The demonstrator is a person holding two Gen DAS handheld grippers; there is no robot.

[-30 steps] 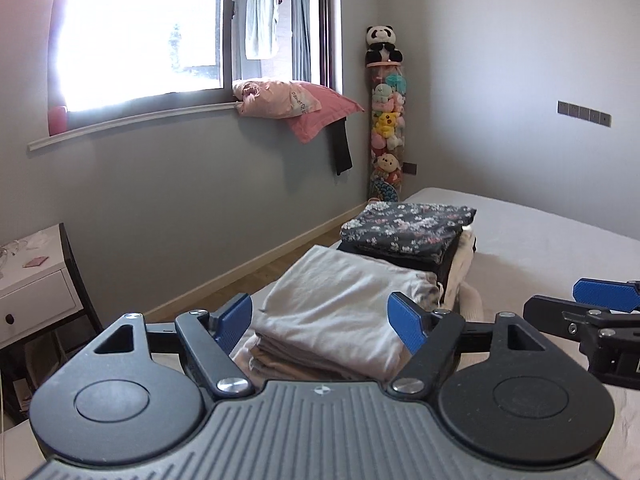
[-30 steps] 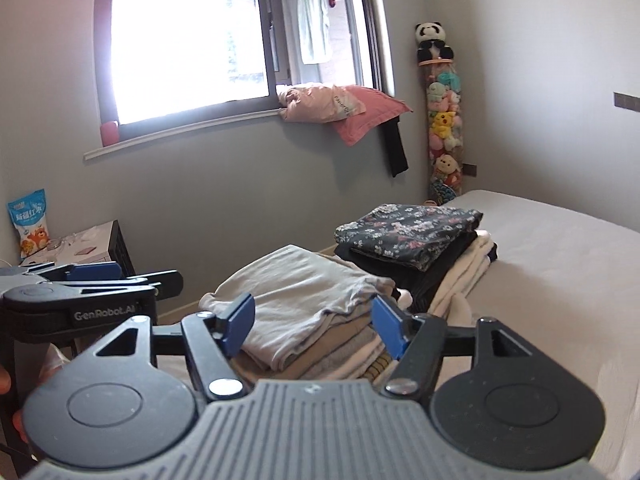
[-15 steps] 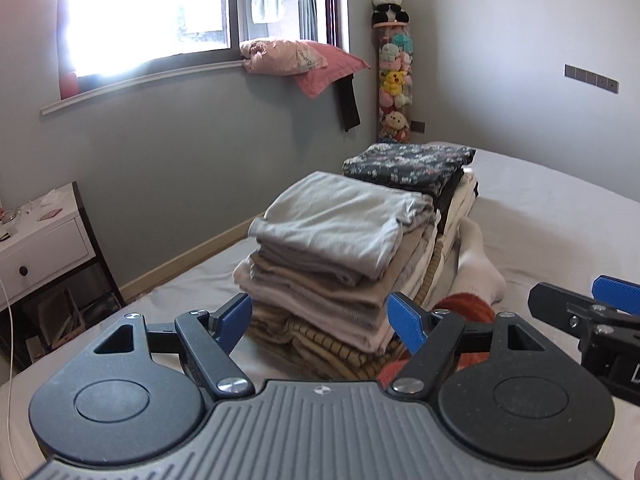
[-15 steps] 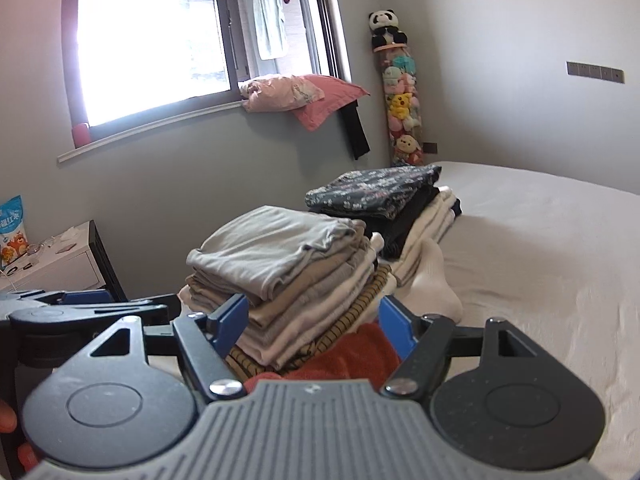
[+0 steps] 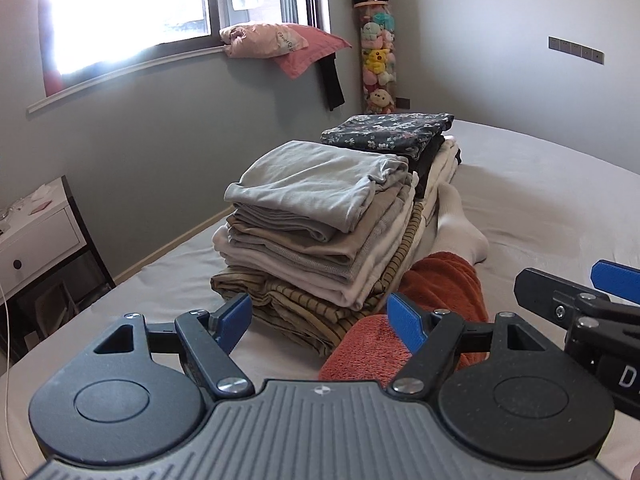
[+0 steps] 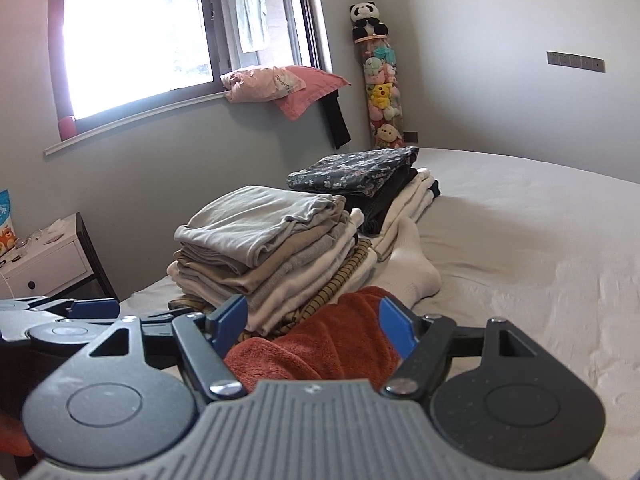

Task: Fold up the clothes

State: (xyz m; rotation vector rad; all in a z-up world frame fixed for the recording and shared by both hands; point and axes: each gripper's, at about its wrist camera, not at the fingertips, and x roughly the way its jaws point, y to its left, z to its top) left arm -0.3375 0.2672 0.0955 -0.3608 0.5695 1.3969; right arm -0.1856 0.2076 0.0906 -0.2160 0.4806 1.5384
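Observation:
Two stacks of folded clothes sit on the bed (image 5: pixel 540 200). The near stack (image 5: pixel 320 208) has a grey garment on top and a striped one at the bottom; the far stack (image 5: pixel 384 132) is topped by dark floral cloth. My left gripper (image 5: pixel 320 320) is open just in front of the near stack, with nothing between its pads. My right gripper (image 6: pixel 312 320) is open too, low over a person's leg in rust-orange fleece (image 6: pixel 320 340) with a white sock (image 6: pixel 412 268), which lies beside the near stack (image 6: pixel 256 236). Each gripper shows at the edge of the other's view.
A white nightstand (image 5: pixel 36 236) stands left of the bed by the grey wall. Pink pillows (image 5: pixel 280 40) rest on the windowsill, and a column of plush toys (image 5: pixel 376 52) fills the far corner. The bed's right side (image 6: pixel 540 240) is bare sheet.
Both grippers have sunk and moved closer to the near stack, tilting further down. The orange leg and white sock have come into view. Both jaws stay open.

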